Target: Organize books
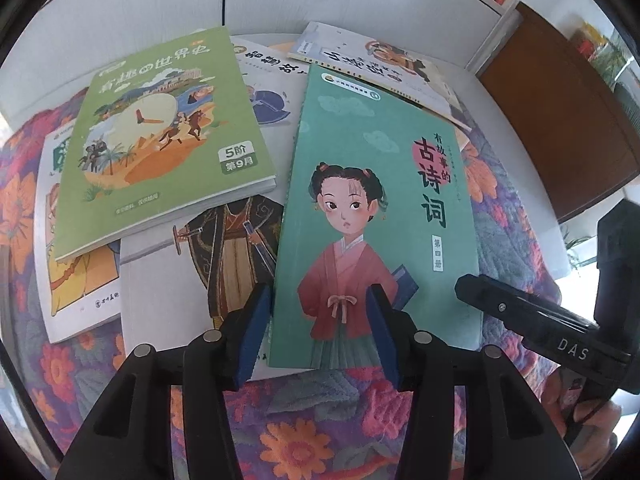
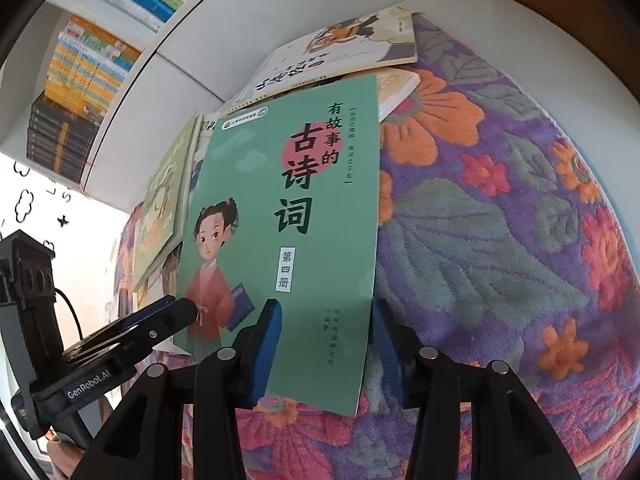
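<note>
Both grippers tilt steeply down over a floral quilt [image 2: 500, 240] strewn with books. In the left wrist view the left gripper [image 1: 320, 332] hovers at 6 o'clock, its blue-padded fingers [image 1: 252, 332] parted around the near edge of the teal poetry book [image 1: 380, 200]; the left pad sits over the book's left edge and the right pad over the painted girl's robe, and no squeeze on the cover shows, so the fingers stand open. At 4 o'clock in that view the right gripper [image 1: 472, 286] reaches in, its black tip over the book's lower right corner. In the right wrist view the right gripper's fingers [image 2: 266, 352] are likewise apart, straddling the teal book's near right corner with one pad over the cover and the other just off its right edge; whether either pad touches cannot be told. The teal poetry book lies face up on top of the scatter. Six books can be counted in the left wrist view: the teal one, a green world-history book [image 1: 168, 140] at 10 o'clock, a white-covered warrior book [image 1: 192, 280] beneath both, another white one [image 1: 64, 272] at 9 o'clock, and two more pale ones [image 1: 360, 60] at 12 o'clock. Beyond, a white bookshelf [image 2: 132, 72] holds rows of books.
</note>
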The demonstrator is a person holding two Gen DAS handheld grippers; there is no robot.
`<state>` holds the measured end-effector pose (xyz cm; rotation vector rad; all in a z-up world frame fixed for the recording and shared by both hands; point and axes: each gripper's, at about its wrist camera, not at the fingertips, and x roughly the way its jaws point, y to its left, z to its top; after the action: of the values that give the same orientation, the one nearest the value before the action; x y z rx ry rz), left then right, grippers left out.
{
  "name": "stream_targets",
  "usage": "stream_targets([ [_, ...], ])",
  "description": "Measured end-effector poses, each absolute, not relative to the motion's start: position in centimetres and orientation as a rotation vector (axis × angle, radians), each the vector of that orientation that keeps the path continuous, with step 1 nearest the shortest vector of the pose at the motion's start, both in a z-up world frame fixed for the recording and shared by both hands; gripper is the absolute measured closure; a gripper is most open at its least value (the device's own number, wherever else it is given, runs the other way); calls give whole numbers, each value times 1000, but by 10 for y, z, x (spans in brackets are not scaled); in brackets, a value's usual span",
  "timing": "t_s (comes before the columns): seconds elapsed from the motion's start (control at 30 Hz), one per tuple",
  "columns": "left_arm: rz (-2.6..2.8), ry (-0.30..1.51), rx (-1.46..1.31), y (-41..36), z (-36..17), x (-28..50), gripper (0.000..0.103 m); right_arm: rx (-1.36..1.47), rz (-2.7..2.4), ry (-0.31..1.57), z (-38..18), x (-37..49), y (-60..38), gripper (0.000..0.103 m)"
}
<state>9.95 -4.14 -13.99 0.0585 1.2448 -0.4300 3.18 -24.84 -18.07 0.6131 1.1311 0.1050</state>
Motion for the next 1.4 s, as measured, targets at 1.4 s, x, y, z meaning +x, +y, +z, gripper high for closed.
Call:
stream_targets([
  [1.4,-566,1436,-28,-19,-168,69,57,628,414,1307,-195,-21,-249,46],
])
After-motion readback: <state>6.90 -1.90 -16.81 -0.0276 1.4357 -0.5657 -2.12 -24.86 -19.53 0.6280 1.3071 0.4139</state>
